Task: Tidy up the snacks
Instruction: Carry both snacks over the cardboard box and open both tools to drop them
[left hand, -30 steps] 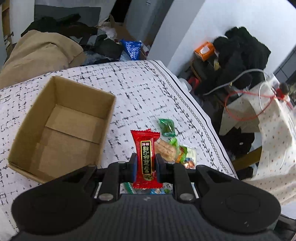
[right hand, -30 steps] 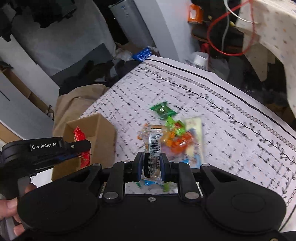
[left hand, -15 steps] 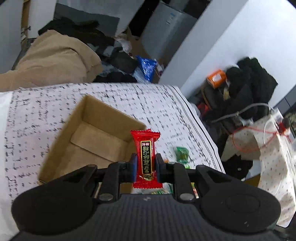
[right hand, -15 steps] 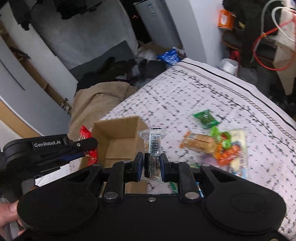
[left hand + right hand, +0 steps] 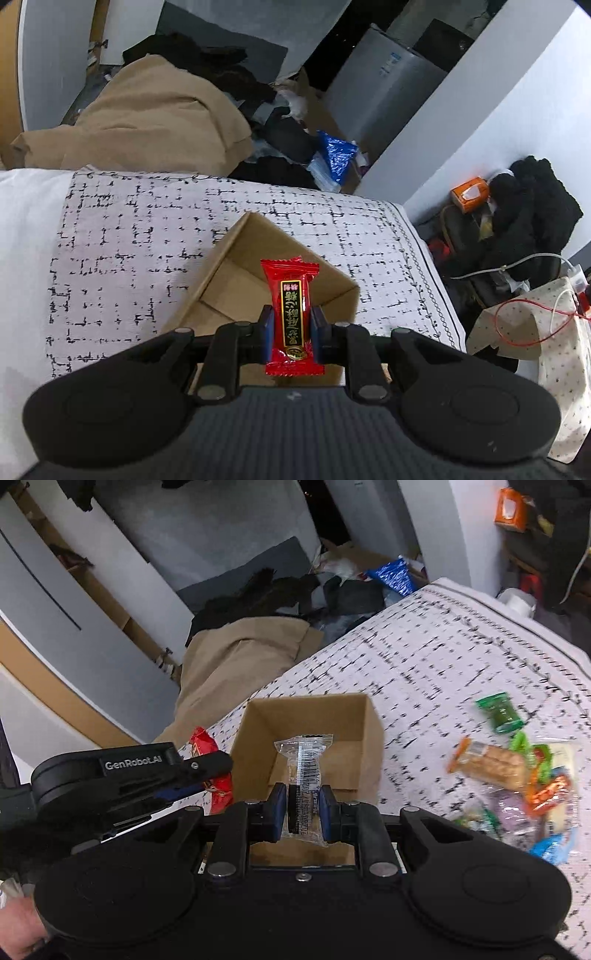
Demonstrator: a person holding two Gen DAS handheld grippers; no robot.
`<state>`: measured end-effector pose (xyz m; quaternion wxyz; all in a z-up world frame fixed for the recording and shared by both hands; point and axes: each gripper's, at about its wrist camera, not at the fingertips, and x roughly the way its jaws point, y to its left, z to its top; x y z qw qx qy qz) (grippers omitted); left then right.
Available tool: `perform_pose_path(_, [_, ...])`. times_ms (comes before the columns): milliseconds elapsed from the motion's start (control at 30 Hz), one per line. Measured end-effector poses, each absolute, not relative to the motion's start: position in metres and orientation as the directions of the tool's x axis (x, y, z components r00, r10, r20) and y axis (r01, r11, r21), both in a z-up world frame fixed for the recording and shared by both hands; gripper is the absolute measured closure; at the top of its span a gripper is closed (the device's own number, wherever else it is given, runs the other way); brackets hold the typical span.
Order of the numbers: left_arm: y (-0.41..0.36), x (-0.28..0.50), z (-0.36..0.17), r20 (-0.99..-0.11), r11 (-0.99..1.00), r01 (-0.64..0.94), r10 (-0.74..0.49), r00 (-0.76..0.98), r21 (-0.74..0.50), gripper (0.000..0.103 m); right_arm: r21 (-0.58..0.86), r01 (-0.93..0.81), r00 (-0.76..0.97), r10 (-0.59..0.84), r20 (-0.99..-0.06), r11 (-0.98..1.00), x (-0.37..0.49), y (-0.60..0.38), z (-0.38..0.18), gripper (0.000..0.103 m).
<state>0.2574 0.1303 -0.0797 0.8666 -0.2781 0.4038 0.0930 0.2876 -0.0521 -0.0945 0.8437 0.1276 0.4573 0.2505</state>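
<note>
**Two snacks in the air, one box to hit**

We have the left tool (image 5: 291, 328) clamped tight on a red candy packet (image 5: 291, 314), and the right tool (image 5: 303, 808) pinched shut on a clear-wrapped snack (image 5: 303, 786) with its barcode facing us. Both hang over the open cardboard box (image 5: 258, 723) on the patterned bed cover (image 5: 129, 229), and the box looks empty from here.

The risk, as we judge it: two tools crowd one small opening. In the right wrist view the left tool (image 5: 207, 775) sits close beside the box's left wall, its candy over that edge more than over the middle, so a release here could tip the packet down the outside. Each wrapper is gripped low, most of its length standing free above the pads, so it may stick to a pad or flutter sideways when let go. The light box could also slide if a tool knocks its rim.

Both tools tilt steeply downward, side by side. A hand (image 5: 18, 930) shows at the lower left corner, behind the left tool. The remaining snack pile (image 5: 517, 779) waits on the cover, to the right of the box and apart from it
</note>
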Motion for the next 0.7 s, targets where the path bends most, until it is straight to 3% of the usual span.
perform_pose_path(200, [0.138, 0.259, -0.091, -0.774, 0.820, -0.431, -0.023, 0.632, -0.377, 0.084, 0.455, -0.304, 0.435, 0.547, -0.715, 0.837, 0.295, -0.035, -0.105, 0.082])
perform_pose_path(267, [0.140, 0.260, -0.094, -0.782, 0.814, -0.449, -0.010, 0.623, -0.368, 0.083, 0.465, -0.304, 0.430, 0.556, -0.711, 0.831, 0.295, -0.033, -0.107, 0.077])
perform_pose_path(333, [0.141, 0.261, -0.096, -0.791, 0.812, -0.469, 0.016, 0.612, -0.347, 0.080, 0.461, -0.295, 0.430, 0.547, -0.718, 0.837, 0.296, -0.033, -0.109, 0.066])
perform_pose_path(400, [0.142, 0.263, -0.097, -0.800, 0.809, -0.485, 0.032, 0.600, -0.331, 0.072, 0.453, -0.287, 0.437, 0.537, -0.722, 0.844, 0.296, -0.036, -0.109, 0.061])
perform_pose_path(467, [0.142, 0.263, -0.098, -0.803, 0.805, -0.490, 0.030, 0.596, -0.334, 0.052, 0.449, -0.280, 0.440, 0.530, -0.725, 0.848, 0.296, -0.041, -0.110, 0.060])
perform_pose_path(567, [0.139, 0.263, -0.097, -0.803, 0.810, -0.490, 0.041, 0.595, -0.323, 0.035, 0.441, -0.260, 0.447, 0.512, -0.734, 0.859, 0.293, -0.052, -0.110, 0.056])
perform_pose_path(700, [0.130, 0.264, -0.097, -0.805, 0.822, -0.480, 0.046, 0.592, -0.306, 0.023, 0.421, -0.234, 0.465, 0.482, -0.743, 0.876, 0.288, -0.068, -0.110, 0.047])
